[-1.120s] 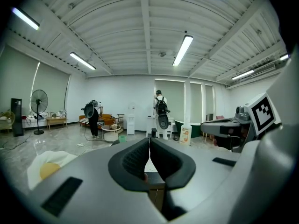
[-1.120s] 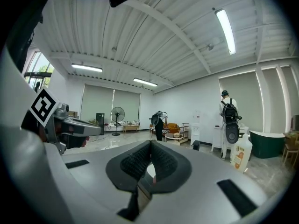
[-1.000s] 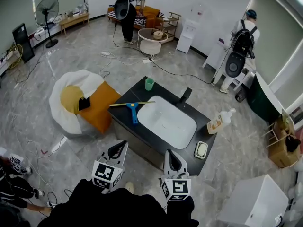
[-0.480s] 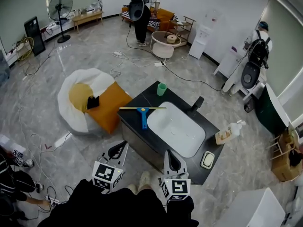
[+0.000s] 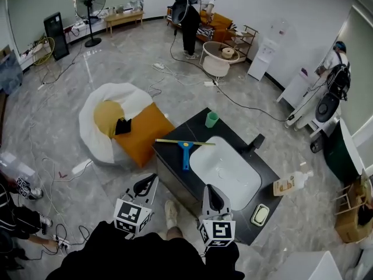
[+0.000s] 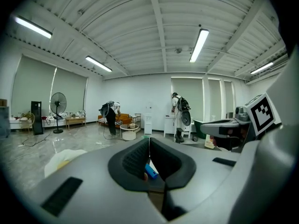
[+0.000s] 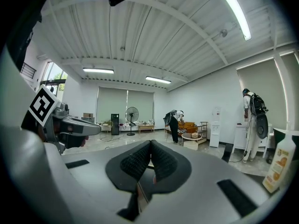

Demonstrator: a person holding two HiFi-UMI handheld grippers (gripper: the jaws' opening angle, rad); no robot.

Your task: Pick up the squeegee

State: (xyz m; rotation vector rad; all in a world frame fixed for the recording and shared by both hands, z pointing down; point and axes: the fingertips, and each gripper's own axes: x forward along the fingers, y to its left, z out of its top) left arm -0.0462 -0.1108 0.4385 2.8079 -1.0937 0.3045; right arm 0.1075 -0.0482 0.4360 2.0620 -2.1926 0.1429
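The left gripper [image 5: 146, 181] hangs low in the head view, short of the dark counter [image 5: 175, 167], and its two jaws are pressed together at the tips with nothing clamped between them. In the left gripper view, a piece of the squeegee's blue handle shows through the hollow below the closed pads. It lies beyond the jaws, not in them. The right gripper [image 5: 211, 192] sits beside the left, also off the counter's near edge, and its own view shows its ribbed pads closed on each other and holding nothing. The squeegee [image 5: 185, 154] lies flat on the counter, untouched and well apart from both grippers. Its long blade runs across the counter's far left part, and its blue handle points back toward the person, just left of the white sink basin [image 5: 224, 174]. A green cup [image 5: 212, 119] stands at the counter's far corner beyond the blade, and a soap bottle [image 5: 291, 182] lies at the right end.
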